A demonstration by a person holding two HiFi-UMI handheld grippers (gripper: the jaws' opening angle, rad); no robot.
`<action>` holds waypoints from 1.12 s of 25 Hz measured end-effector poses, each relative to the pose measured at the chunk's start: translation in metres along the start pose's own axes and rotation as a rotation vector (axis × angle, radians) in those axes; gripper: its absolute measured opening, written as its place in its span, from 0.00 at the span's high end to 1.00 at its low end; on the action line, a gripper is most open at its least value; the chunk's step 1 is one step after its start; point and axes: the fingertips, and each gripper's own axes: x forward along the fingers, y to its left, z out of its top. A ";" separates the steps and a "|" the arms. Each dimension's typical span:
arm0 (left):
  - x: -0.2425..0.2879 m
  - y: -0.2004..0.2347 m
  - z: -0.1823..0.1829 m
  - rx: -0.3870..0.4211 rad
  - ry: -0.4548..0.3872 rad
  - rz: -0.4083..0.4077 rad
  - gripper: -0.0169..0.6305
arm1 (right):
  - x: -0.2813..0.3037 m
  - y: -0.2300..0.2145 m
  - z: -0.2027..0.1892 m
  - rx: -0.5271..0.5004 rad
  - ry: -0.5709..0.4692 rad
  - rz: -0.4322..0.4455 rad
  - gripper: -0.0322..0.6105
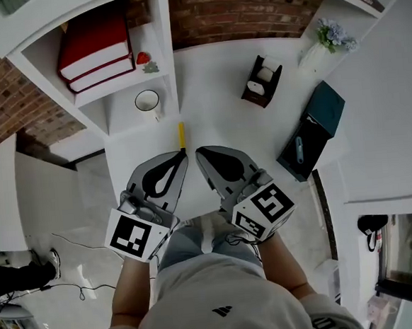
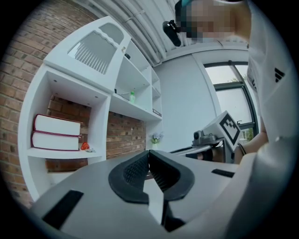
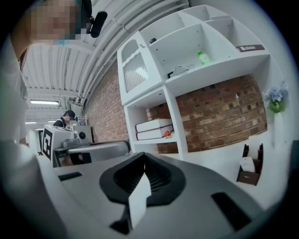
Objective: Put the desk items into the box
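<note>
1. Left gripper (image 1: 183,153) and right gripper (image 1: 199,152) over tabletop (image 1: 214,88): both sets of fingers closed, empty.
2. Yellow pen (image 1: 181,135) just ahead of them; box (image 1: 310,136) to the right.
3. Best approach, in my judgement: open 1 gripper first, then straddle the pen crosswise.

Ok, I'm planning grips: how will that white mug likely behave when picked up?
The white mug stands upright and looks smooth and glazed, so it is probably rigid but slippery. It seems ceramic: likely heavy for its size and breakable if dropped. Its open, round shape suggests it won't tip easily.
</note>
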 end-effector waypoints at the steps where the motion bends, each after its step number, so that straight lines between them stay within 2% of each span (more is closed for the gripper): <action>1: -0.004 0.006 -0.001 -0.008 0.001 0.008 0.95 | 0.007 0.000 -0.004 0.007 0.011 -0.002 0.94; 7: -0.022 0.035 -0.010 -0.039 0.009 0.041 0.95 | 0.044 -0.009 -0.037 0.045 0.110 -0.031 0.94; 18: -0.034 0.072 -0.036 -0.088 0.031 0.028 0.95 | 0.087 -0.027 -0.106 0.108 0.306 -0.098 0.92; 22: -0.033 0.081 -0.044 -0.099 0.037 0.022 0.95 | 0.094 -0.039 -0.134 0.123 0.389 -0.148 0.86; 28: -0.035 0.092 -0.056 -0.112 0.053 0.016 0.95 | 0.097 -0.060 -0.180 0.168 0.511 -0.246 0.83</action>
